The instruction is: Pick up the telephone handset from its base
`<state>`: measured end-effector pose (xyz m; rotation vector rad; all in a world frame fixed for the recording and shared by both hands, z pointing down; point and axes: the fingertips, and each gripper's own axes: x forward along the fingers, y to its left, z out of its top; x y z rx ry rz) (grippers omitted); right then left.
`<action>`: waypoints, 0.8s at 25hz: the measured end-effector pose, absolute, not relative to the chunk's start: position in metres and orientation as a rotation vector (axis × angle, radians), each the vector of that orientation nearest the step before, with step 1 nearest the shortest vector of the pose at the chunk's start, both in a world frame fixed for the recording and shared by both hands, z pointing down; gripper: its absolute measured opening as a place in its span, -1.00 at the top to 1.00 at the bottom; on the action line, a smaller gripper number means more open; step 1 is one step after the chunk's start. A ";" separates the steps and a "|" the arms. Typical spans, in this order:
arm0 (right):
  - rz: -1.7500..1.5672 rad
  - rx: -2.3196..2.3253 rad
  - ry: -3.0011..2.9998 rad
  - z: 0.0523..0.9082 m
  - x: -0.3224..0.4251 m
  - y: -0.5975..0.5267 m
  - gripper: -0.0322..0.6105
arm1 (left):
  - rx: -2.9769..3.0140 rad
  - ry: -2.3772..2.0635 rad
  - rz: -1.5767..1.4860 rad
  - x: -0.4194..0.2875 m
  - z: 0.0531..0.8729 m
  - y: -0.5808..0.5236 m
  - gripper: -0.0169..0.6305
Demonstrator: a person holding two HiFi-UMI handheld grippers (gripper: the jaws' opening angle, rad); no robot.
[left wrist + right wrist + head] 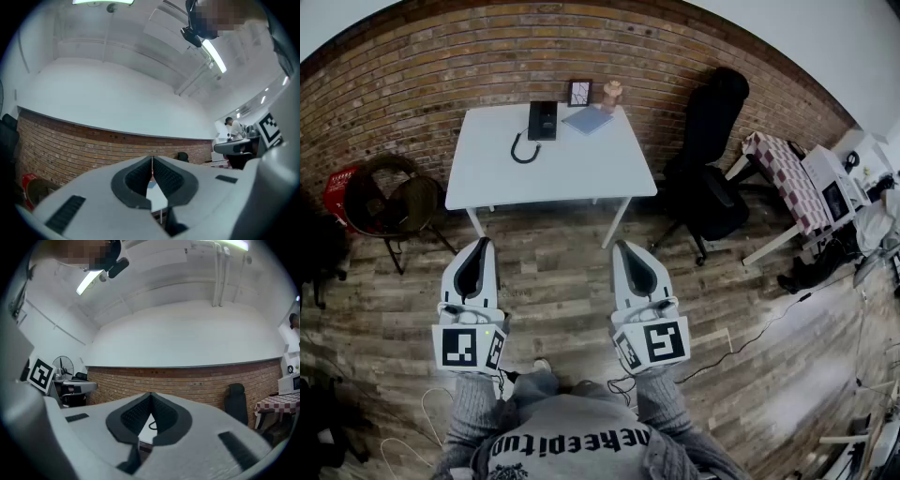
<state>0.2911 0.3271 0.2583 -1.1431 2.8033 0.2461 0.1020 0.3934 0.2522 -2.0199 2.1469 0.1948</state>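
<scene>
A black telephone (pixel 542 120) with its handset on the base sits at the back of a white table (pixel 572 169), its coiled cord (pixel 522 153) looping forward. Both grippers hover over the wooden floor, well short of the table. My left gripper (pixel 481 245) is shut with nothing in it; in the left gripper view its pads (pixel 161 174) meet at the tip. My right gripper (pixel 623 248) is also shut and empty. In the right gripper view the cord (pixel 152 426) shows through the gap under the jaws.
A blue notebook (pixel 588 119), a small picture frame (pixel 579 92) and a figurine (pixel 612 91) share the table's back edge. A black office chair (pixel 710 150) stands to the right, a round chair (pixel 389 199) to the left, a chequered table (pixel 787 178) farther right. A brick wall backs the scene.
</scene>
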 end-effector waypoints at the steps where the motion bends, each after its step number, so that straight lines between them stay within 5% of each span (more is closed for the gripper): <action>1: 0.247 -1.143 2.802 0.257 0.293 0.329 0.89 | -2.016 2.147 0.198 0.105 0.251 0.395 0.91; 20: 0.268 -1.169 2.805 0.257 0.282 0.321 0.89 | -2.034 2.117 0.191 0.099 0.249 0.385 0.91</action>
